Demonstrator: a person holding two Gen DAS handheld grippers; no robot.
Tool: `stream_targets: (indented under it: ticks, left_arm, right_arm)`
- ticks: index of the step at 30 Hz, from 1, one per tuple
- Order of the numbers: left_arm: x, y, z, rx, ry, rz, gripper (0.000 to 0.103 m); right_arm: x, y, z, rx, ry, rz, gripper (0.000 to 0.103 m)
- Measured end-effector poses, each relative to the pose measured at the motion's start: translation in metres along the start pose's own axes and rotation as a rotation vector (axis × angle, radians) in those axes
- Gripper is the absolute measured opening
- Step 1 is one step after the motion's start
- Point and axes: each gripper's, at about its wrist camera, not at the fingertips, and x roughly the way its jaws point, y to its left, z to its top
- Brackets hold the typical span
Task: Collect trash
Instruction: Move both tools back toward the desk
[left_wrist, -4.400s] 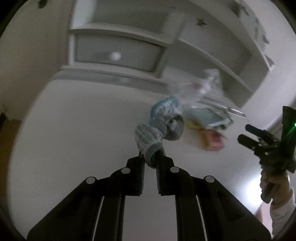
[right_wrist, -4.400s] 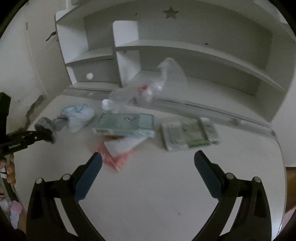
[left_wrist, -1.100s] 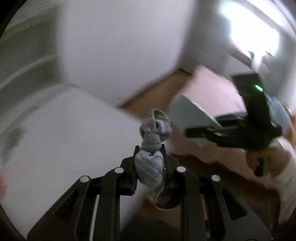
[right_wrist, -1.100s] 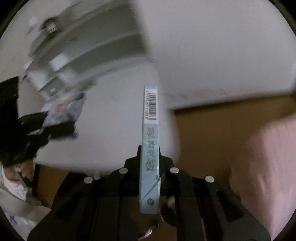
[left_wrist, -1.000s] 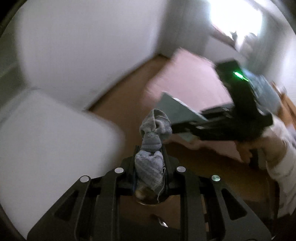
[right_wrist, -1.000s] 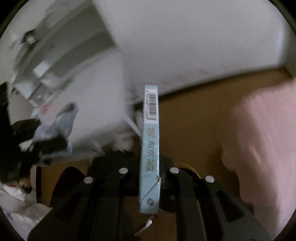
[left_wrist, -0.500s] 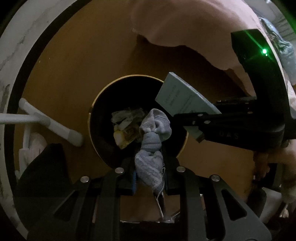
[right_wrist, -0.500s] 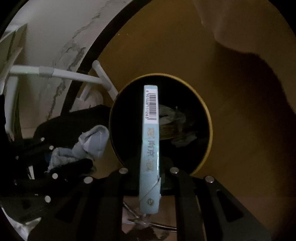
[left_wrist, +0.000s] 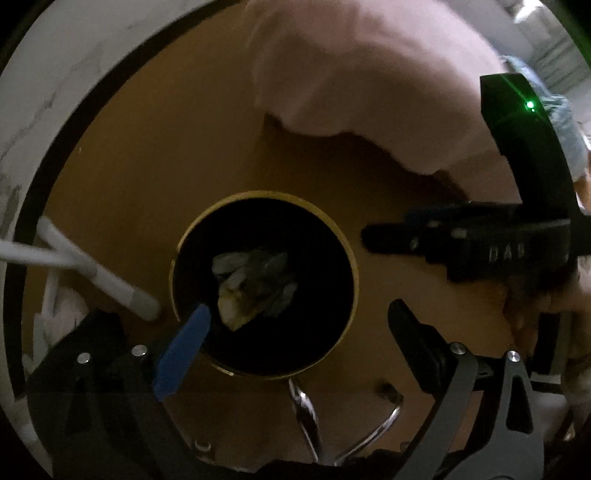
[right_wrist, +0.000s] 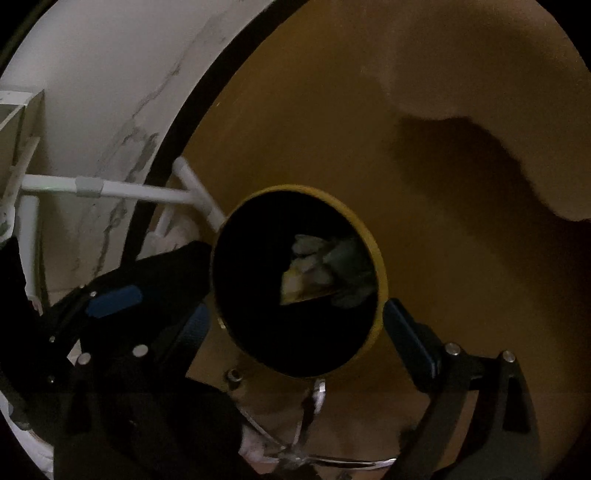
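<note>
Both grippers have let go since half a second ago: left gripper (left_wrist: 299, 317) spread wide and empty, sock gone; right gripper (right_wrist: 295, 317) also wide, box gone. Dropped trash (left_wrist: 255, 288) lies inside the gold-rimmed bin (left_wrist: 354, 273) on the wooden floor (left_wrist: 166, 147). This load looks collected; more probably remains elsewhere.
</note>
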Motion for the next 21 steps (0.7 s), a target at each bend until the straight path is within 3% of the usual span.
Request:
stream_targets:
  ticks: [3, 7, 9, 11, 13, 17, 21]
  left_arm:
    - [-0.055, -0.024, -0.005, 0.078, -0.143, -0.035, 0.094]
    - [-0.151, -0.042, -0.016, 0.135, -0.370, -0.062, 0.096]
    - [-0.201, -0.038, -0.026, 0.124, -0.478, -0.032, 0.096]
    - [-0.252, -0.022, -0.040, 0.092, -0.574, 0.035, 0.096]
    - [-0.290, -0.002, -0.056, 0.055, -0.639, 0.109, 0.096]
    - [-0.356, 0.066, -0.111, -0.103, -0.733, 0.285, 0.096]
    - [-0.399, 0.142, -0.176, -0.323, -0.745, 0.450, 0.096]
  right_arm:
    - [-0.059, 0.007, -0.004, -0.030, -0.175, -0.219, 0.092]
    - [-0.151, 0.049, -0.015, -0.087, -0.486, -0.533, 0.096]
    - [-0.185, 0.079, -0.023, -0.109, -0.613, -0.601, 0.096]
    - [-0.212, 0.115, -0.031, -0.158, -0.743, -0.552, 0.096]
    - [-0.227, 0.156, -0.031, -0.207, -0.801, -0.462, 0.096]
    - [-0.226, 0.234, -0.023, -0.320, -0.811, -0.310, 0.096]
    - [-0.203, 0.323, -0.023, -0.464, -0.751, -0.196, 0.096]
